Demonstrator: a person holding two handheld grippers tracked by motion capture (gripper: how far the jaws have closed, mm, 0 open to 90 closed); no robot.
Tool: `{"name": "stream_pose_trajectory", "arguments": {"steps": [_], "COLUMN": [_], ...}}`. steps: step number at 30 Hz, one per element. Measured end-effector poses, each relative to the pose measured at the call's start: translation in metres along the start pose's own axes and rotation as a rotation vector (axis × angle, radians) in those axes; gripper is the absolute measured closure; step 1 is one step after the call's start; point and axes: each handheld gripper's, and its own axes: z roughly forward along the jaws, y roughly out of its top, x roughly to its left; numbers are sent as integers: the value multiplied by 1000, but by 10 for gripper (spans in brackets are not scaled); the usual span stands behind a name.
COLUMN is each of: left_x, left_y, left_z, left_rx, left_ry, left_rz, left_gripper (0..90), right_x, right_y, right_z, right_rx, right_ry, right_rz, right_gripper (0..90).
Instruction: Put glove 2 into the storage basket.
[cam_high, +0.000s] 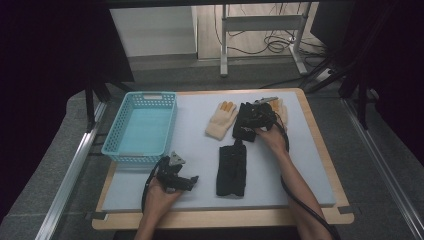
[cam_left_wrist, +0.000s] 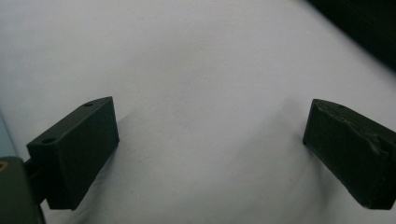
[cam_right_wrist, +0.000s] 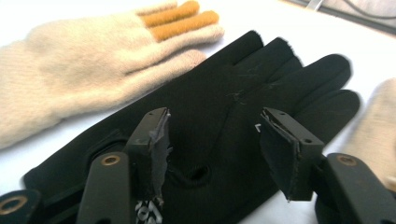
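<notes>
Overhead, the right gripper (cam_high: 251, 119) hovers over a black glove (cam_right_wrist: 219, 126) at the table's far side, jaws apart and straddling its palm, seemingly poised to pinch it. Cream gloves (cam_right_wrist: 88, 65) flank it closely, risking a stray catch. Nearer, the left gripper (cam_high: 180, 181) rests idle, jaws apart, beside a blue basket (cam_high: 142, 127) and another black glove (cam_high: 231, 170).

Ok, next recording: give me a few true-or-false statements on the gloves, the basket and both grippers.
1. The right gripper is poised over a black glove with its jaws apart. True.
2. The blue basket holds a glove. False: nothing lies in it.
3. The left gripper grips a cream glove. False: its jaws are open over the bare mat.
4. A cream glove with orange fingers lies beside the black one. True.
</notes>
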Motion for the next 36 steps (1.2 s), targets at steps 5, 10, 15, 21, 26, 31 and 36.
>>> {"name": "stream_pose_trajectory", "arguments": {"steps": [5,10,15,21,26,31,36], "left_x": [0,0,0,0,0,0,0], "left_y": [0,0,0,0,0,0,0], "left_z": [0,0,0,0,0,0,0], "left_rx": [0,0,0,1,3,0,1], "left_ry": [0,0,0,0,0,0,0], "left_rz": [1,1,1,1,4,0,1], "left_gripper": [37,38,38,37,38,38,37], "right_x": [2,4,5,-1,-7,-9,-3], "right_y": [-1,-1,1,4,11,19,23], "right_z": [10,8,7,-2,-14,-31,-47], "right_rx": [9,14,28,-6,-40,-65,-81], "right_ry": [-2,-21,-22,-6,7,25,43], "right_rz": [2,15,12,40,78,82,66], "right_gripper": [600,831,874,877,878,877,877]}}
